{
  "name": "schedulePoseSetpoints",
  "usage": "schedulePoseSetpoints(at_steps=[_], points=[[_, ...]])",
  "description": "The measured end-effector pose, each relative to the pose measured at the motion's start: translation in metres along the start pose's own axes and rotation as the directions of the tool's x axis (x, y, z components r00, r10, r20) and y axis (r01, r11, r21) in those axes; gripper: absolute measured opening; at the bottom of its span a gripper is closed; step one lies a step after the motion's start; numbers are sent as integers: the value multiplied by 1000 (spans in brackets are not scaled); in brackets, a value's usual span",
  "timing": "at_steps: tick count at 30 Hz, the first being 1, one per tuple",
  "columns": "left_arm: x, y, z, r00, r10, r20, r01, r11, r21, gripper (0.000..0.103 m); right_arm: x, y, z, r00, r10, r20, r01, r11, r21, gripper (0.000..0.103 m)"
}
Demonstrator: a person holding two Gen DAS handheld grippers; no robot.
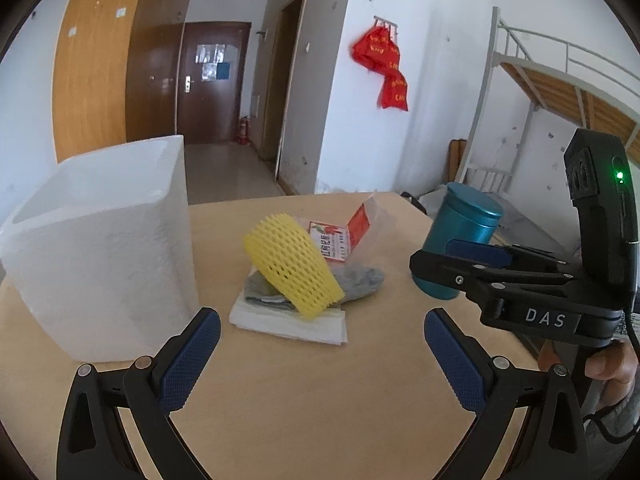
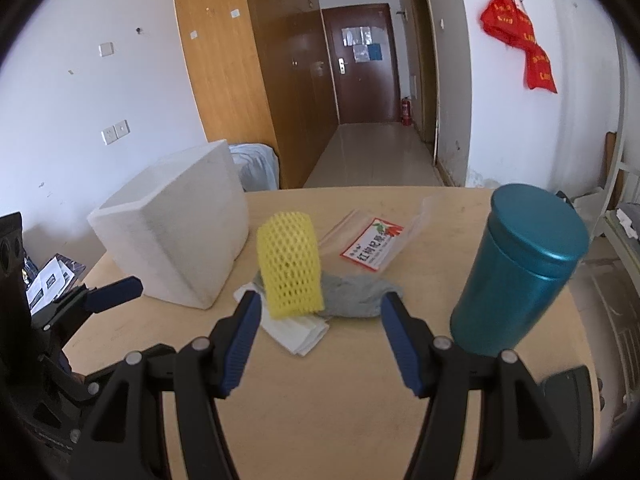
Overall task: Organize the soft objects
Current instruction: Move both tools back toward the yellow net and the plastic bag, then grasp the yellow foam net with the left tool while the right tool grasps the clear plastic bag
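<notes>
- Box (image 1: 104, 248) of white foam, open-topped, stands left on the table (image 1: 320, 400); a careless sweep could shove it.
- Canister (image 2: 520, 272), teal, may topple if clipped.
- Foam net (image 2: 290, 268), yellow, leans on grey cloth (image 2: 356, 294) and folded tissue (image 2: 296, 330) at centre.
- Left gripper (image 1: 320, 360) and right gripper (image 2: 320, 344) angle downward, jaws wide, empty.
</notes>
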State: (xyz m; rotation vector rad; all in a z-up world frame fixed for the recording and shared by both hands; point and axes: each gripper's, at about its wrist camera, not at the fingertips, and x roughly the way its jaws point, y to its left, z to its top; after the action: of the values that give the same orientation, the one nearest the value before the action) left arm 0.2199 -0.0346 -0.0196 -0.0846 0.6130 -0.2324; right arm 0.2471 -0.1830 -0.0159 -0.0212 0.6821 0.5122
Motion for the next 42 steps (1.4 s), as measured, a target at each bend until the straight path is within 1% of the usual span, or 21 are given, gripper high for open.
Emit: schedulePoseSetpoints(at_steps=[2, 4, 7, 10, 13, 15, 17, 19, 24, 28, 30, 31, 34, 35, 37, 40, 42], points=[[9, -3, 3, 1000, 19, -7, -19, 1000, 16, 102, 5, -3, 3, 1000, 4, -4, -4, 1000, 2, 66], [16, -4, 6, 1000, 22, -18, -22, 1000, 21, 102, 9, -4, 6, 1000, 12, -9, -12, 1000, 4, 66], [34, 1, 10, 999, 6, -50, -6, 1000, -9, 102, 16, -9, 13, 1000, 19, -18, -18, 1000, 23, 66], [53, 6, 13, 996, 7, -93, -11, 999, -37, 99, 27, -13, 20, 999, 26, -38, -25, 999, 35, 66], [68, 13, 15, 993, 18, -116, -25, 998, -56, 97, 36, -16, 23, 999, 18, -50, -16, 999, 31, 66], [79, 20, 16, 991, 16, -133, -27, 996, -80, 95, 39, -20, 22, 998, 20, -55, -18, 999, 34, 66], [91, 26, 17, 987, -2, -158, -13, 995, -95, 88, 41, -26, 21, 998, 23, -56, -21, 999, 47, 66], [103, 29, 19, 984, 10, -177, -27, 995, -94, 87, 44, -29, 21, 998, 23, -59, -19, 998, 59, 66], [119, 26, 22, 984, 26, -175, -37, 998, -57, 87, 56, -34, 19, 997, 16, -79, -11, 998, 61, 66], [129, 27, 23, 983, 26, -181, -37, 998, -57, 86, 61, -38, 20, 996, 14, -89, -7, 997, 74, 66], [134, 27, 23, 982, 29, -188, -39, 998, -49, 78, 62, -40, 19, 996, 11, -92, -4, 997, 77, 66], [137, 28, 22, 980, 27, -197, -36, 998, -44, 67, 62, -41, 19, 996, 10, -93, -3, 997, 81, 66], [146, 33, 18, 973, 26, -228, -38, 998, -50, 51, 61, -42, 17, 996, 13, -93, -5, 996, 85, 66], [146, 35, 17, 973, 29, -229, -42, 998, -51, 43, 61, -42, 16, 996, 11, -94, -3, 997, 83, 66], [145, 40, 15, 974, 35, -223, -49, 997, -57, 34, 62, -42, 18, 995, 8, -98, 0, 997, 81, 66], [140, 44, 15, 976, 42, -215, -55, 997, -51, 18, 63, -42, 17, 995, 4, -103, 4, 997, 79, 66], [135, 44, 15, 977, 66, -202, -74, 997, -30, 16, 63, -45, 18, 994, 4, -106, 5, 997, 79, 66]])
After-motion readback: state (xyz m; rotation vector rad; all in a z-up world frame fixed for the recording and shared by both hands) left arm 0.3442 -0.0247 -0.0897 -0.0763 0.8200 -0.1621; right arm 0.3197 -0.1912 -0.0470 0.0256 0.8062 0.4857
